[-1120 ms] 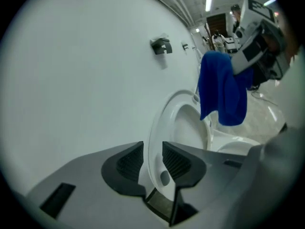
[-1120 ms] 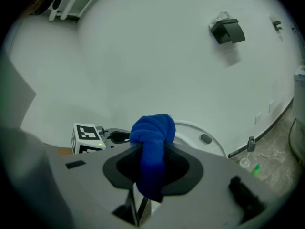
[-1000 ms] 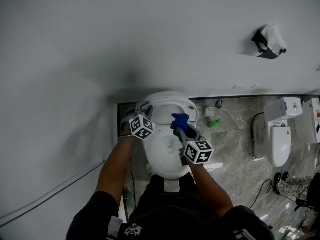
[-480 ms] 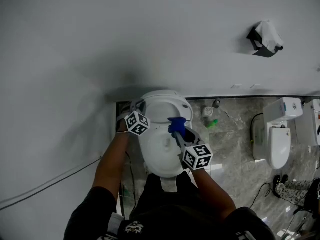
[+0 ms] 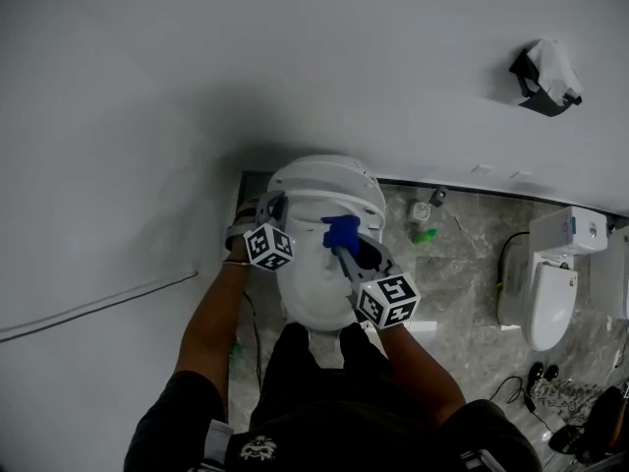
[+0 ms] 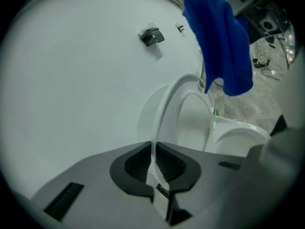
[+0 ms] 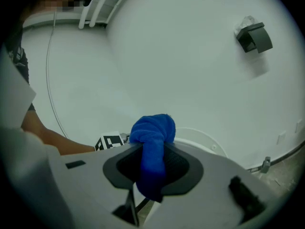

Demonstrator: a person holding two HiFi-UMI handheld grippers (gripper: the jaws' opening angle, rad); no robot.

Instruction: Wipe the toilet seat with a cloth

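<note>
The toilet (image 5: 313, 298) sits straight below me, backed against the white wall (image 5: 295, 67). Its seat (image 6: 163, 104) looks raised off the bowl and stands nearly on edge in the left gripper view.

My left tool (image 6: 153, 151) has just been closing, and its pads now pinch the seat's thin rim between them. I read this step as steadying the seat so the other hand can wipe it. The rim is slim, hard and glossy, so I would keep the pinch firm and square, with no twisting, or it could slide out and the seat would drop.

My right tool (image 7: 151, 163) is clamped on the blue cloth (image 7: 152, 137). It holds the cloth above the bowl, near the seat but apart from it. The cloth is bunched into a knob past the jaws, with a tail hanging below.

To wipe well, I would:
- lead with that soft knob, not the tool's hard tips
- press lightly onto the broad face of the ring
- sweep along its curve, away from the left pinch

I would also keep the tail from dipping into the bowl. And I would watch that the two tools do not knock together, as they are working close.
</note>
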